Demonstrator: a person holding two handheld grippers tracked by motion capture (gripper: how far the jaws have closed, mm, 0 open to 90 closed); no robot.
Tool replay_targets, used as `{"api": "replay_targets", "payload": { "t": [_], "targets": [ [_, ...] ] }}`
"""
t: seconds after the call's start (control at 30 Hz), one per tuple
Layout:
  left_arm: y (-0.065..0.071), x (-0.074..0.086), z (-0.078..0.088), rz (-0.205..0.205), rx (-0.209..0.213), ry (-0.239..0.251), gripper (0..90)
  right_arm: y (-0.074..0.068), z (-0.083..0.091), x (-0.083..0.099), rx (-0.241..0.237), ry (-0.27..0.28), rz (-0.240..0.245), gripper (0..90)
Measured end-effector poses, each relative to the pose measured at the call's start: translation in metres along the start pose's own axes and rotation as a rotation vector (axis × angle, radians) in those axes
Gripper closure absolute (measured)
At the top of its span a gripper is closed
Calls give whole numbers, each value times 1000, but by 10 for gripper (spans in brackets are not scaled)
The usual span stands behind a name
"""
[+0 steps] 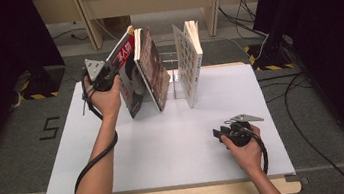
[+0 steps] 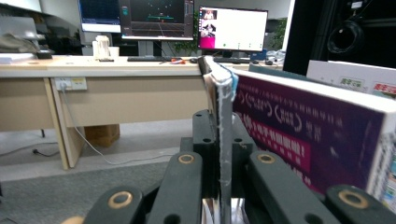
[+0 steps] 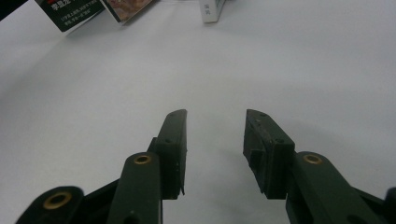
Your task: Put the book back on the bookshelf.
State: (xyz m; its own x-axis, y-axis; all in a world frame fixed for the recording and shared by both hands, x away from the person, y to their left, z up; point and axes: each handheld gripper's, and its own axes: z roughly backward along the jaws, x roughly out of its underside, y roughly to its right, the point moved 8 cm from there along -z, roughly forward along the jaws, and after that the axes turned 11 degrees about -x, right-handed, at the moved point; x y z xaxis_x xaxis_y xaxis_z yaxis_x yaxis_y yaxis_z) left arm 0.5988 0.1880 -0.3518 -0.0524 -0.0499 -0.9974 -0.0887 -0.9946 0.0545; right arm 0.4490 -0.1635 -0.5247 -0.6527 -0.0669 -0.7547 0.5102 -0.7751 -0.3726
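Forearms enter from the frame's bottom edge onto the white counter (image 1: 166, 148). Three books stand upper centre: a leaning dark-covered book (image 1: 128, 77), a second book (image 1: 152, 69) touching it, and a pale book (image 1: 189, 62) apart to the right. Left claw (image 1: 109, 74) is clamped on the dark-covered book's edge (image 2: 224, 140). Right claw (image 3: 215, 149), lower right, rests parted, holding nothing.
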Motion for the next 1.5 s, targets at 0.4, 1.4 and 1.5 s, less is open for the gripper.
{"api": "replay_targets", "payload": {
  "t": [0.4, 1.4, 1.5],
  "targets": [
    [-10, 5, 11, 46, 11, -38, 830, -2, -2, 2, -2, -8, 4, 600],
    [0, 5, -17, 177, 108, -257, 840, -3, -5, 5, -8, -28, -8, 597],
    [0, 5, -15, 162, 104, -261, 856, -2, -5, 5, -6, -29, -7, 598]
  ]
}}
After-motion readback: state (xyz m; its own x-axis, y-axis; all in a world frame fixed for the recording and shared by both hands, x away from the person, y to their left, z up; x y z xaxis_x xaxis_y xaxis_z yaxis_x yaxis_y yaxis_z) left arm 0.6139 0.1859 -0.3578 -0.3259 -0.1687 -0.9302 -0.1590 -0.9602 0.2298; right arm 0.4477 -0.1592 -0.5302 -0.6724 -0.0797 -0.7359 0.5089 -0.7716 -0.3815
